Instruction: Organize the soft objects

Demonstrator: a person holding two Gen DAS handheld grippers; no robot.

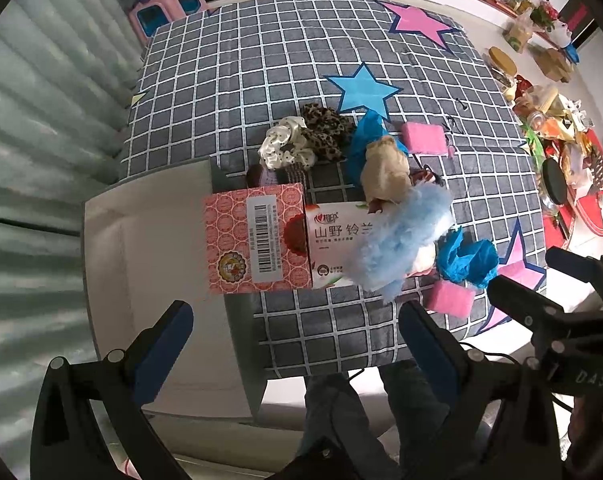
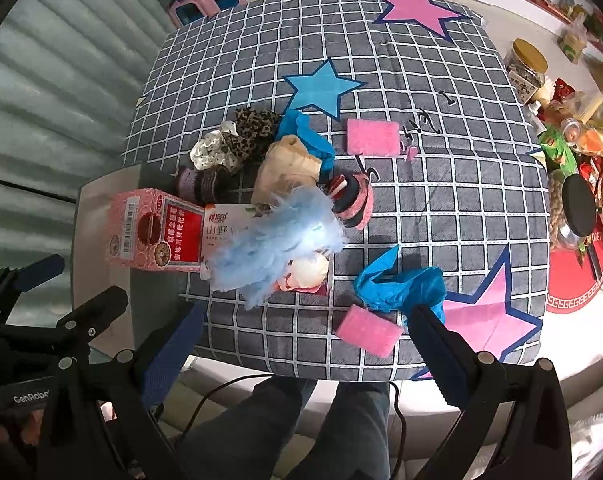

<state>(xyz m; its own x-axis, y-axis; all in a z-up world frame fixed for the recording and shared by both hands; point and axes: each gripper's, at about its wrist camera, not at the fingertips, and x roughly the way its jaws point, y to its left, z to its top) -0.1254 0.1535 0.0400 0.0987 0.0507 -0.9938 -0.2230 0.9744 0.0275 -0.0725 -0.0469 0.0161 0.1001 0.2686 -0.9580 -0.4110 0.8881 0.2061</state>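
Soft items lie heaped on a checked quilt [image 1: 301,60]: a fluffy light-blue piece [image 1: 401,240] [image 2: 277,240], a beige cloth [image 1: 383,168] [image 2: 287,168], a leopard scrunchie [image 1: 325,128] [image 2: 253,124], a white dotted scrunchie [image 1: 281,144] [image 2: 209,152], crumpled blue cloths [image 1: 467,262] [image 2: 397,284] and two pink sponges [image 1: 449,298] [image 2: 373,138]. My left gripper [image 1: 295,316] hangs open above the quilt's near edge, just below a pink carton [image 1: 253,240]. My right gripper [image 2: 307,316] is open too, with the near sponge [image 2: 367,330] beside its right finger.
A white tissue pack [image 1: 333,240] lies under the fluffy piece beside the pink carton [image 2: 153,232]. A white-grey container [image 1: 141,280] stands at the quilt's left edge. Jars and packets [image 2: 573,140] crowd the floor to the right. A person's legs [image 2: 281,420] are below.
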